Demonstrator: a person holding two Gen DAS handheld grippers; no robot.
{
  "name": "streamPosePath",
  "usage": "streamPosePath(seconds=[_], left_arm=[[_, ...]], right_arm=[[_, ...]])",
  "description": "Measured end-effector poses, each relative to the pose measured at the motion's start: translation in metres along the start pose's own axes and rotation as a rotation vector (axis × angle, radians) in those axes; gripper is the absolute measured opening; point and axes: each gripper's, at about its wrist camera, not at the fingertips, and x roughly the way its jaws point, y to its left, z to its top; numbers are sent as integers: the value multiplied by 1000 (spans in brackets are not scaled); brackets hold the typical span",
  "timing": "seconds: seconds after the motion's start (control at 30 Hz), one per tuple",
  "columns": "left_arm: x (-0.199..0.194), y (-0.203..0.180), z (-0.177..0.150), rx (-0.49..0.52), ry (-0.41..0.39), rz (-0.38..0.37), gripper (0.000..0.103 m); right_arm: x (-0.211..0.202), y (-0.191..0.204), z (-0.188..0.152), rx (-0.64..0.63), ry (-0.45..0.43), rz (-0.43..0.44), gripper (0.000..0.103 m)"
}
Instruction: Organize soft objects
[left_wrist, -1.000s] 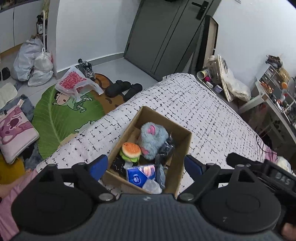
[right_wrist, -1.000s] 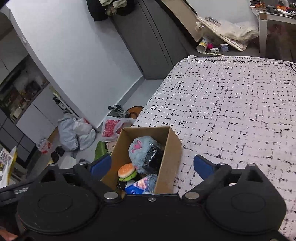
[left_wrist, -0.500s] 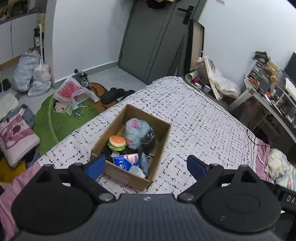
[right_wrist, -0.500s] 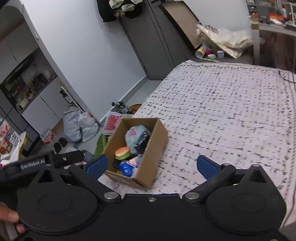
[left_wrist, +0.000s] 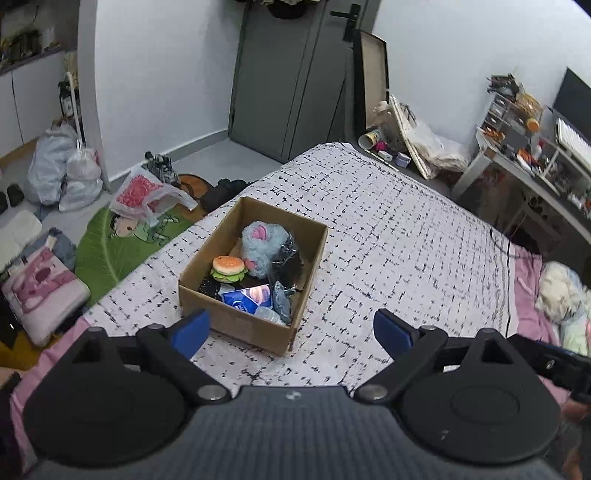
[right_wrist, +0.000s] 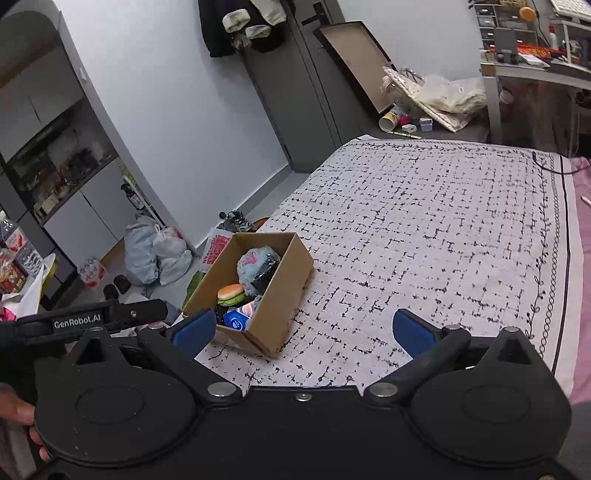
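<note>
On the bed (left_wrist: 388, 229), filled cardboard box (left_wrist: 236, 321) beyond wide, empty jaws

matt brown cardboard box (left_wrist: 236, 325) on a white black-flecked woven cloth bedspread (left_wrist: 406, 236); fluffy blue plush toy (left_wrist: 264, 243) beside crinkled glossy black plastic wrap (left_wrist: 286, 264).

In the box (left_wrist: 236, 317) ahead of the left jaws, a dark thing under the burger (left_wrist: 228, 268) is mostly hidden. From the right side, the near box wall (right_wrist: 280, 295) hides part of the blue pack (right_wrist: 236, 320). Desk (left_wrist: 517, 162) things are too small to tell.
</note>
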Motion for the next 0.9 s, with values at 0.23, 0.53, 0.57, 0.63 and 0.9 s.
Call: streamPosePath(seconds=[0.23, 0.53, 0.57, 0.63, 0.9], left_arm=[[-9, -3, -12, 42, -7, -3, 95], [-7, -11, -24, 99, -22, 0, 95], [-6, -11, -25, 100, -19, -2, 95], [-6, -13, -28, 112, -19, 4, 95], [-3, -12, -31, 118, -15, 7, 95]], right_arm=[[-11, -7, -13, -28, 23, -8, 103], [-17, -24, -31, -30, 22, -60, 103], [-17, -25, -32, -32, 24, -66, 103], [-16, -27, -34, -31, 28, -64, 103], [-12, -36, -41, -4, 35, -49, 103]])
